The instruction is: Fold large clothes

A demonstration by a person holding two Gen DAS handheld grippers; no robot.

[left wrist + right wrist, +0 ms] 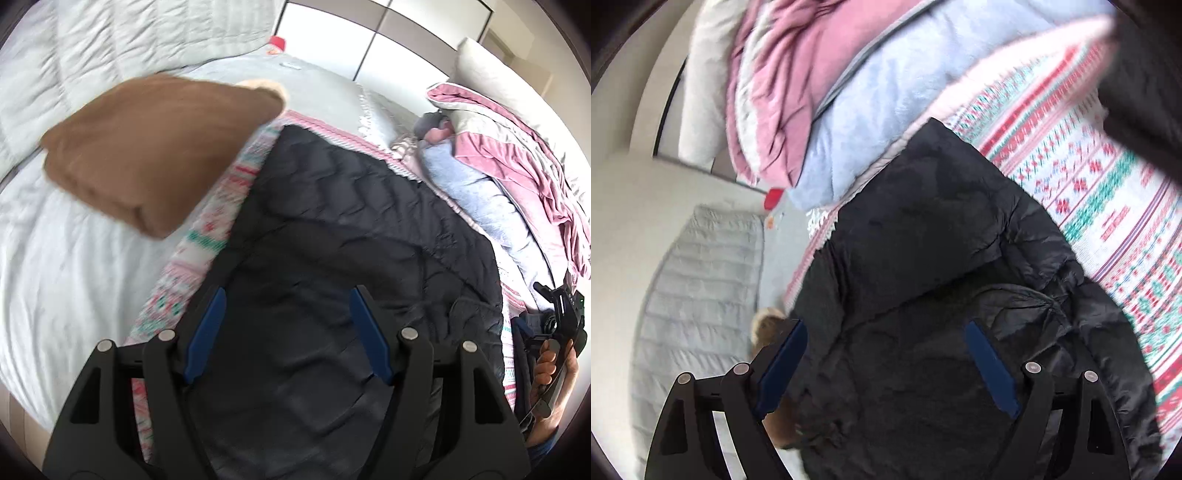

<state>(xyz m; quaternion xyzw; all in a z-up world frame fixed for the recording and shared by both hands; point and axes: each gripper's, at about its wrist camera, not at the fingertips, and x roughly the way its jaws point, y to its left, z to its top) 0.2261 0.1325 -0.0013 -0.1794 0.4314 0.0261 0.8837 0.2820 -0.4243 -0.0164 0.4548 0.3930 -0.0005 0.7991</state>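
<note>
A black quilted jacket (351,229) lies spread on a patterned pink, white and green blanket (199,240) on the bed. My left gripper (288,295) is open just above the jacket, with nothing between its blue pads. My right gripper (886,332) is open over the same jacket (942,277), also empty. The right gripper and the hand holding it show at the right edge of the left wrist view (557,332). The patterned blanket (1089,206) shows to the right of the jacket in the right wrist view.
A folded brown garment (147,155) lies left of the jacket. A pile of pink (517,155) and light blue (472,188) clothes lies at the right by a pillow. A white quilt (92,48) and a red-capped object (277,43) sit at the back.
</note>
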